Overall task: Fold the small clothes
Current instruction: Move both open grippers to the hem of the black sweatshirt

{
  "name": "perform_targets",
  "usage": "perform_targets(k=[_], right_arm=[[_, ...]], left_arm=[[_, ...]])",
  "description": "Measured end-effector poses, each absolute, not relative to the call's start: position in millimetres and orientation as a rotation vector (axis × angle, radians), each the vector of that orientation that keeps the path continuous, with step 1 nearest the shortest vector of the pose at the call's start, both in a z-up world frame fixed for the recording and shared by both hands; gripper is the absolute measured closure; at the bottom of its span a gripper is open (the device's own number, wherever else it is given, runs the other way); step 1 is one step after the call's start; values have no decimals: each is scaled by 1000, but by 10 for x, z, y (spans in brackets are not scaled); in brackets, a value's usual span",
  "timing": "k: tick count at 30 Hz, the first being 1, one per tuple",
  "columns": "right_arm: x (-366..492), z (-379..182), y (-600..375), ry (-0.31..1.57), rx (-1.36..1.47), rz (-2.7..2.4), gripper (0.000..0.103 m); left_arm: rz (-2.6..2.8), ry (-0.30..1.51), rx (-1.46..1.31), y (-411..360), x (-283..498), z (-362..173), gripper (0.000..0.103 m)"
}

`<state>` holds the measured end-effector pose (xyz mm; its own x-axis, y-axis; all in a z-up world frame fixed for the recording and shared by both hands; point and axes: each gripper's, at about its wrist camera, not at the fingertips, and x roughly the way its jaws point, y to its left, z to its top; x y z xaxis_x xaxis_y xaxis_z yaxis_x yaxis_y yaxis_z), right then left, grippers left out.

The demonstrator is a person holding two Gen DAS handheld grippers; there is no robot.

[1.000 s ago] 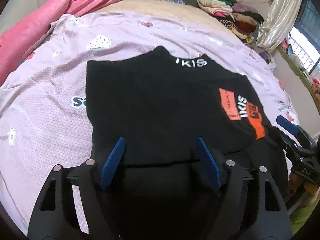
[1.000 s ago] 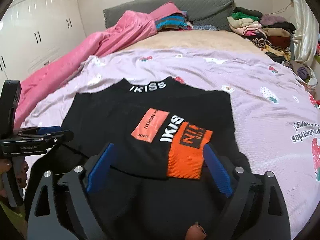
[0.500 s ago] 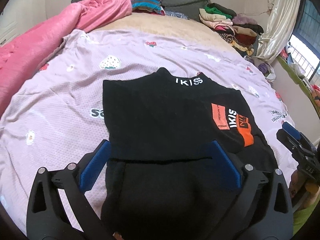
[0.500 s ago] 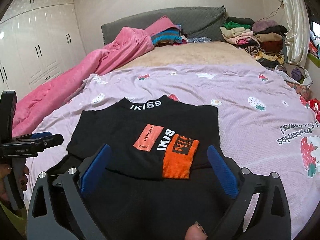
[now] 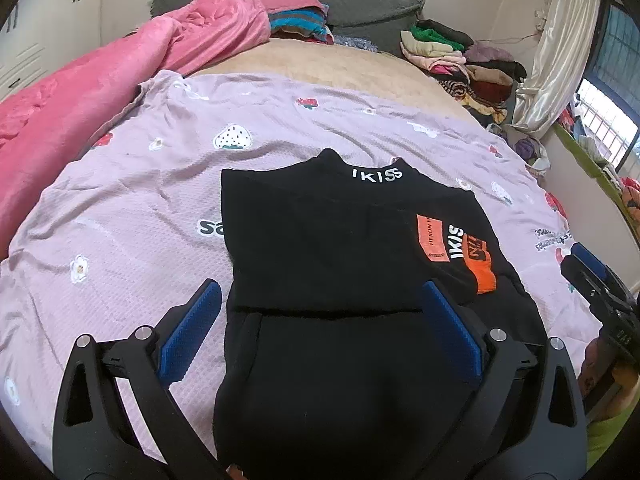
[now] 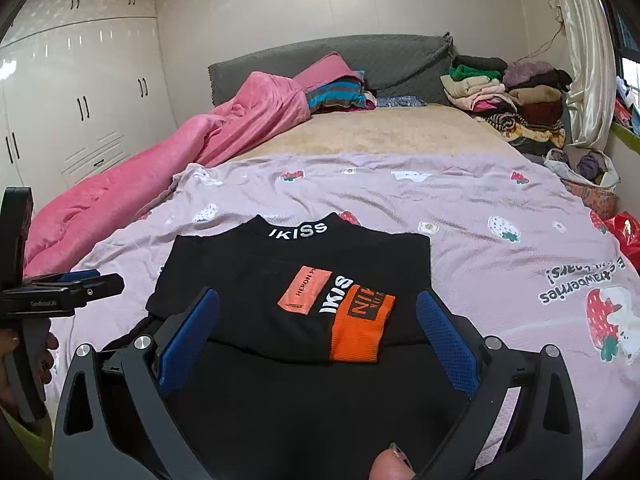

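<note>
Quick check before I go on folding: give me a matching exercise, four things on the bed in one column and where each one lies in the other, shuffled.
Things:
1. black top
2. pink blanket
3. pile of folded clothes
4. striped blue clothes

Places, as the right wrist camera sees them:
A. far right corner of the bed, by the curtain
B. along the left side of the bed
C. at the headboard, just right of the pink blanket
D. flat on the lilac strawberry sheet, nearest the camera

Pairs: 1-D, 2-B, 3-A, 4-C
</note>
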<state>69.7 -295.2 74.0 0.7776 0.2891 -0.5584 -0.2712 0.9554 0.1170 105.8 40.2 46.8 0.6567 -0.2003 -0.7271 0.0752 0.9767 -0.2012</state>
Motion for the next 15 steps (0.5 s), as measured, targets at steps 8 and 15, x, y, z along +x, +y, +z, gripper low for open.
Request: perform_targets(k=[8, 15], right_arm=[[567, 820, -2946, 592, 2, 300, 5], [434, 802, -3006, 600, -14, 286, 5]], left_arm=[[-149, 831, -169, 471, 917, 494, 10], [-119, 836, -173, 620, 755, 442, 10]])
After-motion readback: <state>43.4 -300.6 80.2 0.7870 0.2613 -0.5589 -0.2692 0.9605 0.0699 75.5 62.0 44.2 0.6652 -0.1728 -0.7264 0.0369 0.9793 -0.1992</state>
